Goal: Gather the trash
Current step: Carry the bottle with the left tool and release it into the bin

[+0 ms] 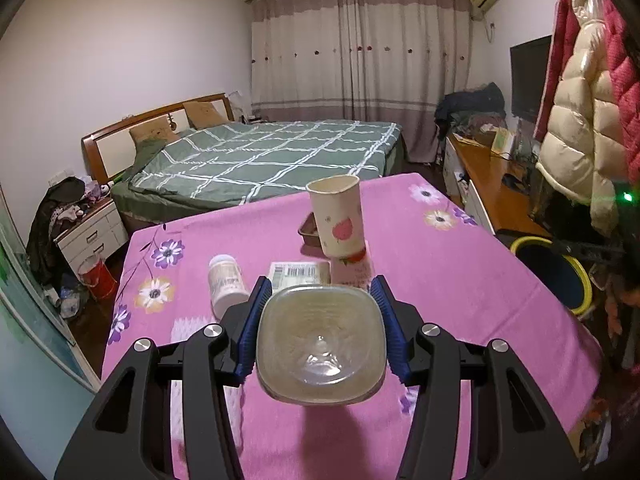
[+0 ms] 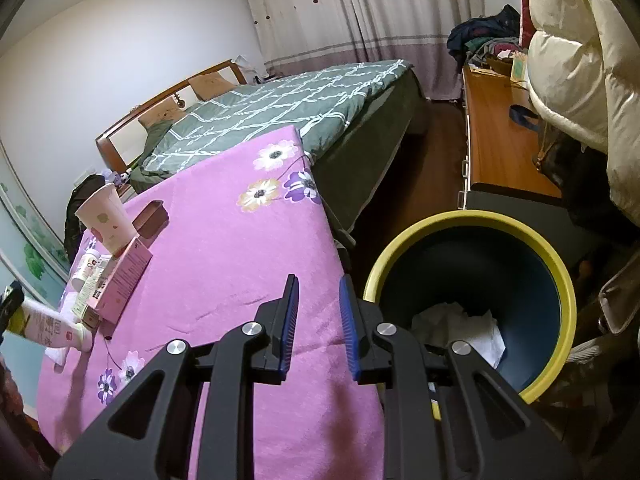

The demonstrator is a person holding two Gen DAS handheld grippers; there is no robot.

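On a table draped in a pink flowered cloth, a few pieces of rubbish wait near the middle. The left gripper pinches a clear plastic bottle between its blue pads, which press against both sides; the bottle's square base faces the camera and it is held up off the cloth. From the right wrist view, the same bottle shows a white label with pink print and tilts cap-down toward the table.

Beyond it stands a paper cup printed with a pink fruit, upright and open at the top; what it holds cannot be told. The cup rests on a pink carton. Beside the carton lies a flat packet with a barcode, and to its left a small white jar with a white lid. Behind the cup sits a shallow brown tray; its inside is hidden.

The right gripper hangs over the table's edge with its jaws slightly apart and nothing between them. Just beside it on the floor stands a round bin, dark blue inside with a yellow rim. Crumpled white paper lies at its bottom.
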